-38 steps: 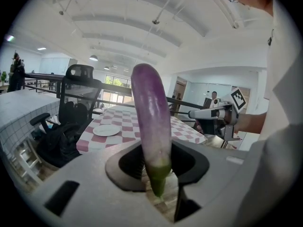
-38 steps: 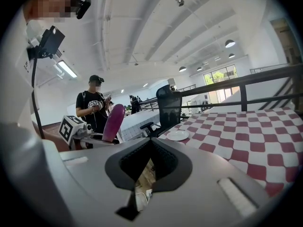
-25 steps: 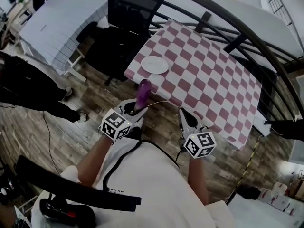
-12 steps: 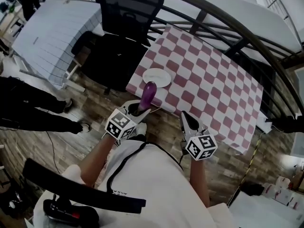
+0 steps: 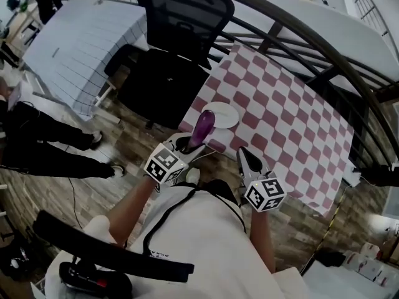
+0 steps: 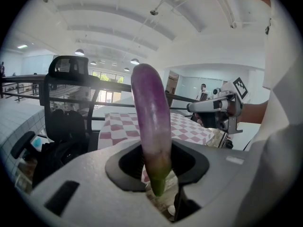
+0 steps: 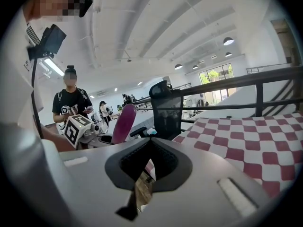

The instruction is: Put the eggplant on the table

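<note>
bright, even light from windows and ceiling lamps [image 7: 228,41]; strong fisheye bending, dark corners, soft shadows.

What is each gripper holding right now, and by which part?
The left gripper holds the eggplant by its green stem end, with the purple body sticking out past the jaws. The right gripper holds nothing.

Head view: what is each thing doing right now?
eggplant: upright, green stem end down, not yet on the table.
left hand-held gripper: shut on the eggplant.
right hand-held gripper: shut, empty.
plate: empty, on the table.
chair: empty.
</note>
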Motion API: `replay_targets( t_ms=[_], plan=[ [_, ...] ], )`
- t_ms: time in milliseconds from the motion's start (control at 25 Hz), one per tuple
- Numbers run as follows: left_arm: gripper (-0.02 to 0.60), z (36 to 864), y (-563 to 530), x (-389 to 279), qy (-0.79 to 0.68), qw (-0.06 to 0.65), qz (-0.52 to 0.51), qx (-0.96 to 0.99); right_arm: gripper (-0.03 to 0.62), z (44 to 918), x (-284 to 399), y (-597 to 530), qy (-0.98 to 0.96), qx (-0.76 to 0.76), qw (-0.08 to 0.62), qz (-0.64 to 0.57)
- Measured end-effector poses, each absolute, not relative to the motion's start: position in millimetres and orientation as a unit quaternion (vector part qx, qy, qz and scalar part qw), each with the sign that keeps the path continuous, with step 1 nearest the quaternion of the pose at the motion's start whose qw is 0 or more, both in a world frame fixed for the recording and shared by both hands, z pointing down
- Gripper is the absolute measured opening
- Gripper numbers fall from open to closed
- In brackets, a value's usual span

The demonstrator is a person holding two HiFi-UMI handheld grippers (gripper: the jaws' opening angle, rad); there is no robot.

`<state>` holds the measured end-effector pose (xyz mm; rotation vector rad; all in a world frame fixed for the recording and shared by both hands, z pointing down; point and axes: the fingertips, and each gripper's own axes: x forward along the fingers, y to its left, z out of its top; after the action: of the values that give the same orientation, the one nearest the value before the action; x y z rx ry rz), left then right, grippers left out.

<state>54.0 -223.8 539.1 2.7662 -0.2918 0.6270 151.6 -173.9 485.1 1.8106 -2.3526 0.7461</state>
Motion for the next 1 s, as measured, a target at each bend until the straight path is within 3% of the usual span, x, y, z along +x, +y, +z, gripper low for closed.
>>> replay_targets(
  t_ms=[360, 1000],
  plan=[
    [0.129, 551.8, -241.9, 50.9, -0.12, 0.147, 0.235, 0.953, 0.006, 492.2, 153.1, -199.9, -0.783, 0.568, 0.046, 0.251],
    [0.129, 589.3, -292.3, 107.6, -0.122, 0.106, 0.3, 0.94, 0.006, 514.8, 206.8, -249.0, -0.805, 0.524, 0.091, 0.262]
  ],
)
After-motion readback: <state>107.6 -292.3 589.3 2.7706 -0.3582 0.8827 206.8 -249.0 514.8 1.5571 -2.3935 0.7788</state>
